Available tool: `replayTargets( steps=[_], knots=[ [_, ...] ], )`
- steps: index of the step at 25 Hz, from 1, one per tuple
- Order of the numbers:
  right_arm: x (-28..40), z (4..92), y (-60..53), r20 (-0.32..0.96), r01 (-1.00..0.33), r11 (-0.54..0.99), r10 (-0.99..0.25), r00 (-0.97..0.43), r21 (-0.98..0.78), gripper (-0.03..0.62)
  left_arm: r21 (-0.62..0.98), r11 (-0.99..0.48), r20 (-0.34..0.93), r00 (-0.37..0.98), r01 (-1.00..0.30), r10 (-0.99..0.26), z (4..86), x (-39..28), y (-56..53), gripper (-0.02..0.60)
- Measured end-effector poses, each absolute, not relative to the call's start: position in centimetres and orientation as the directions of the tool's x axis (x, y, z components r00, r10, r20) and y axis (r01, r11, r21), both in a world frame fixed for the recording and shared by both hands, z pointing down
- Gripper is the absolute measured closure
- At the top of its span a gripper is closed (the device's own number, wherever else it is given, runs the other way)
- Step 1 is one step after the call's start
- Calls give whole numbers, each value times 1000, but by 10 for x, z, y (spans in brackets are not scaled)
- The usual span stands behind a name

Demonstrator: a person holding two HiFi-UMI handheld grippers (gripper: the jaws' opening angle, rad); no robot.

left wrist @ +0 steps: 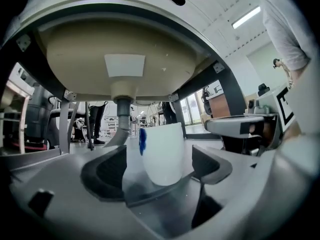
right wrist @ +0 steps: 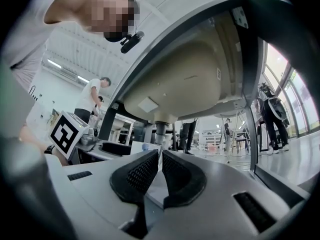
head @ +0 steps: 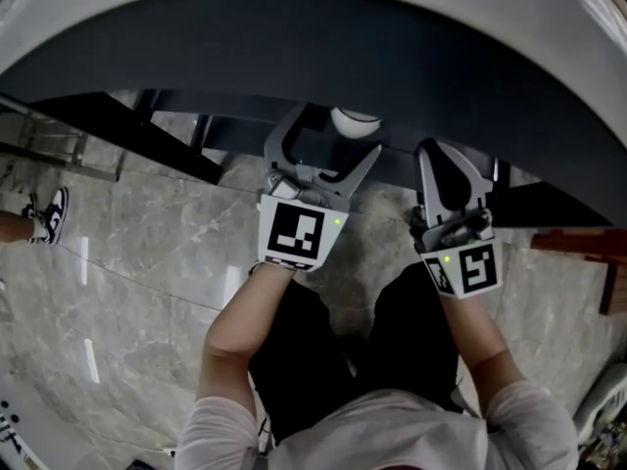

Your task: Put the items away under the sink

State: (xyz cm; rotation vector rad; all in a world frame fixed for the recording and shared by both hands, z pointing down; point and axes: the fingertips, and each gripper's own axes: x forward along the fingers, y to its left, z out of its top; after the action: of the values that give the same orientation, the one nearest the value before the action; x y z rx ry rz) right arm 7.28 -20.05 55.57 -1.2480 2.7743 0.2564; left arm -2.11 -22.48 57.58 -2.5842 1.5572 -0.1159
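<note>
A white cup (left wrist: 161, 151) with a blue mark stands upright under the sink, just before the drain pipe (left wrist: 122, 115). My left gripper (left wrist: 160, 165) is open, one finger on each side of the cup and neither touching it. In the head view the cup (head: 355, 121) shows as a white round top between the left gripper's (head: 338, 131) fingertips, under the counter edge (head: 313, 47). My right gripper (head: 438, 153) is to the right of it, shut, with nothing seen between its pads (right wrist: 142, 173). In the right gripper view the cup (right wrist: 142, 147) lies left of the right gripper (right wrist: 161, 165).
The sink basin's beige underside (left wrist: 125, 59) hangs overhead on black frame legs (left wrist: 227, 91). The floor (head: 147, 282) is grey marble. A person's sneaker (head: 51, 213) is at the far left, a red-brown piece (head: 588, 248) at the right. People stand far off (right wrist: 272, 116).
</note>
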Motion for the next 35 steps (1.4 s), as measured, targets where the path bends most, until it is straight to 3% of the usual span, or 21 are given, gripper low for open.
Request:
replayTargets(
  steps=[7, 15, 20, 23, 35],
  knots=[
    [63, 557, -196, -126, -743, 656, -733, -669, 129, 546, -160, -491, 1, 497, -856, -868, 573, -30, -213, 298],
    [57, 558, -194, -134, -751, 646, -739, -660, 137, 546, -144, -503, -31, 512, -852, -859, 570, -34, -205, 379],
    [53, 557, -194, -133, -750, 650, -738, -662, 124, 546, -125, -484, -55, 493, -866, -868, 568, -44, -205, 519],
    [52, 554, -193, -121, -747, 654, -737, -665, 123, 546, -100, -485, -46, 491, -869, -870, 571, -44, -204, 572],
    [44, 536, -162, 91, -711, 700, -714, -695, 62, 546, -94, -378, 9, 379, -921, -925, 545, -69, -157, 580]
  ],
)
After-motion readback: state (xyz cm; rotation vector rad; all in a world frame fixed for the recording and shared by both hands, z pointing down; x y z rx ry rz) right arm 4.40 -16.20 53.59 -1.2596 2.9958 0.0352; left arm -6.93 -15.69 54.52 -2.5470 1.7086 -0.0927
